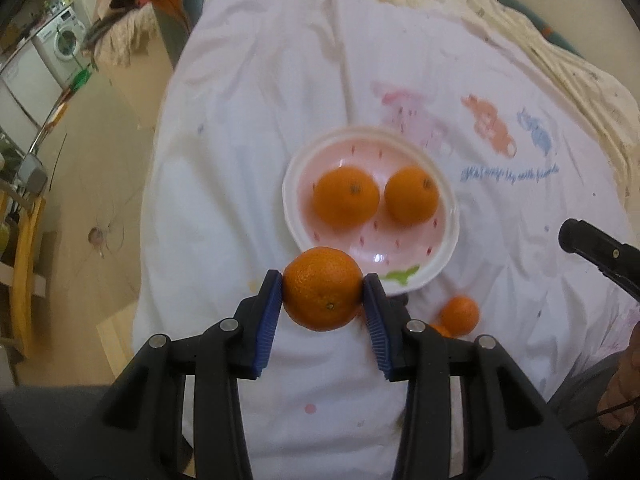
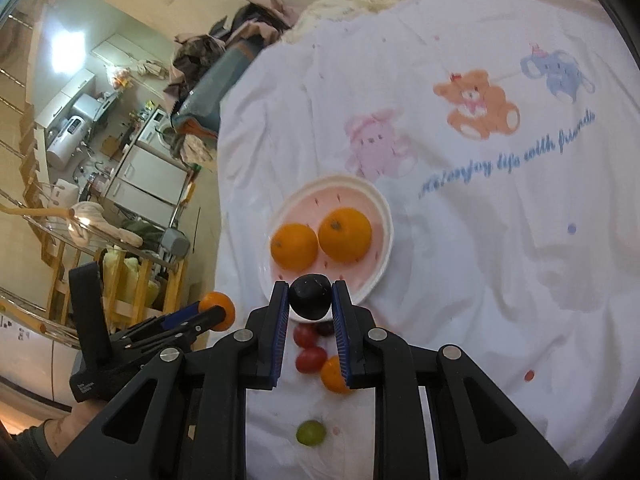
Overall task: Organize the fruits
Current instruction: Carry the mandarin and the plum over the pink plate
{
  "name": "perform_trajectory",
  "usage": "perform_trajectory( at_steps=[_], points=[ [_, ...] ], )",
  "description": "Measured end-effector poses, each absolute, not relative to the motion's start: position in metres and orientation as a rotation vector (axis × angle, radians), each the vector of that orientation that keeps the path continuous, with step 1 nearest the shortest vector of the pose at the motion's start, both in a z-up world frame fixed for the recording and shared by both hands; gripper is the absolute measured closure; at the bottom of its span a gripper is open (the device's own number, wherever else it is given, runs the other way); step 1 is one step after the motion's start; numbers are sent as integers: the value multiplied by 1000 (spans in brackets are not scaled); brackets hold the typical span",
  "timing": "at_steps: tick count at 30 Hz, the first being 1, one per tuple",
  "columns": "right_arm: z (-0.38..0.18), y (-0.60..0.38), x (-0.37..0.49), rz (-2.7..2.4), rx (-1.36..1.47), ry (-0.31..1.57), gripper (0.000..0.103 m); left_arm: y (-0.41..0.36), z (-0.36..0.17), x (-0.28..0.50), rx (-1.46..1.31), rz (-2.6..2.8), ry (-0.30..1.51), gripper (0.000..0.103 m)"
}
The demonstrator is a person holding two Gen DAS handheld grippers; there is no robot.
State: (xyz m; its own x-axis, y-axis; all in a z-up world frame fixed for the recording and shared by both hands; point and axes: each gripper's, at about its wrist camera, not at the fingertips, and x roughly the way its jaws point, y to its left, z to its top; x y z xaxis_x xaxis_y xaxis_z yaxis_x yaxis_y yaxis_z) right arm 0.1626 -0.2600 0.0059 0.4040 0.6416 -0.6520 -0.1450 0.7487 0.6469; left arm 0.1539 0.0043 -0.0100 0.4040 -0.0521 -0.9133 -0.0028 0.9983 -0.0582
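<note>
A pink plate with a white rim (image 1: 404, 248) lies on a white cloth and holds two oranges (image 1: 346, 197) (image 1: 412, 195). My left gripper (image 1: 323, 292) is shut on a third orange (image 1: 322, 290), held just before the plate's near rim. My right gripper (image 2: 310, 298) is shut on a dark round fruit (image 2: 310, 297) over the plate's (image 2: 384, 216) near edge. Below it on the cloth lie two red tomatoes (image 2: 311, 359), a small orange (image 2: 331, 376) and a green grape (image 2: 310, 433). The left gripper with its orange (image 2: 218, 310) shows at the left of the right wrist view.
The white cloth (image 2: 480, 240) has printed bears and blue writing. A small orange (image 1: 459, 315) lies right of my left gripper. The right gripper's tip (image 1: 588, 246) enters at the right edge. The bed's left edge drops to a floor with shelves and a washing machine (image 1: 64, 38).
</note>
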Motion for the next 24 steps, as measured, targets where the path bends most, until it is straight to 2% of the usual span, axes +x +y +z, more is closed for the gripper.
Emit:
perform_trajectory(
  at_steps=[11,24],
  points=[
    [34,-250,206,548,532,999,80,1,21,198,-43,-66,1101,66],
    [-11,-221,272,555,481,1112,80,-6,-14,262,-29,-75,1155,66]
  ],
)
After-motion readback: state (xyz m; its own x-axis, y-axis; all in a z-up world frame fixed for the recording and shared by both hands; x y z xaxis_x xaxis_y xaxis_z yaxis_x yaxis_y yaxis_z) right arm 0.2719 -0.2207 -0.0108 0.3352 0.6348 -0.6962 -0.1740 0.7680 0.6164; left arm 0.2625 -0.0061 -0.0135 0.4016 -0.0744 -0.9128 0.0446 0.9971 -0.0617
